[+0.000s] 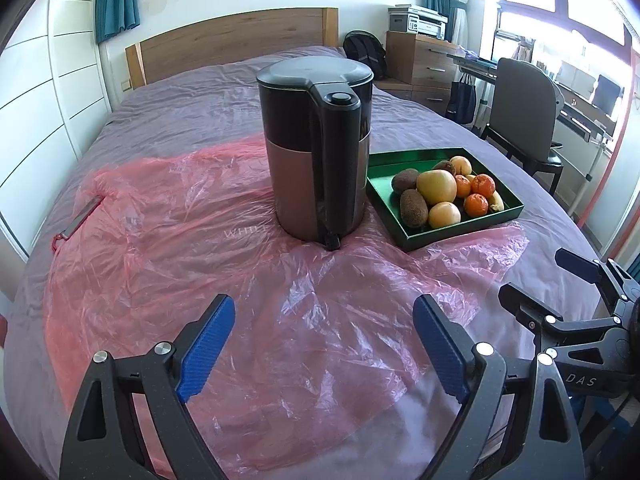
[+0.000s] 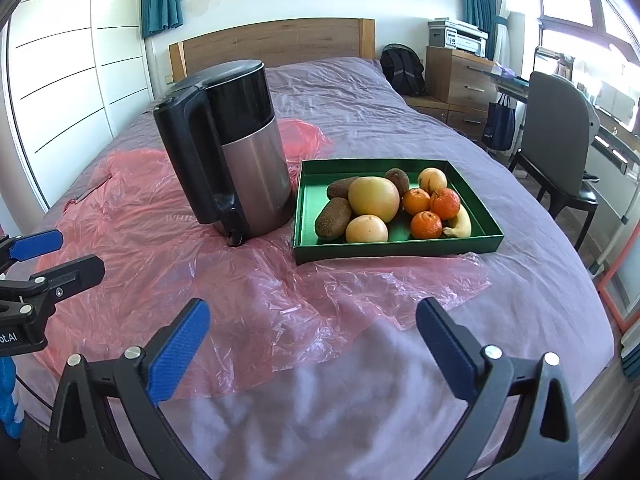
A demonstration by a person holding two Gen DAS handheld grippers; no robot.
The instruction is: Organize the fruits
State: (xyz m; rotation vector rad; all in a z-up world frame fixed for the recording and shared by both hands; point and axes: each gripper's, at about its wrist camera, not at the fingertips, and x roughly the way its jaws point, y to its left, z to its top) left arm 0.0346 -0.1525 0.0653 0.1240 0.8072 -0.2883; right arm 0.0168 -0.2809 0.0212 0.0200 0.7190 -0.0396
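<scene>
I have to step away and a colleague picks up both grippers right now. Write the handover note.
Left gripper: open, holding nothing, low over the pink plastic sheet.
Right gripper: open, holding nothing, in front of the green tray.
Fruit: all lies in the tray, mixed: kiwis, a grapefruit, tangerines, a banana, other yellow fruit.
The kettle stands to the tray's left, on the sheet.
Done: no sorting is visible.
Left: all the organizing.
</scene>
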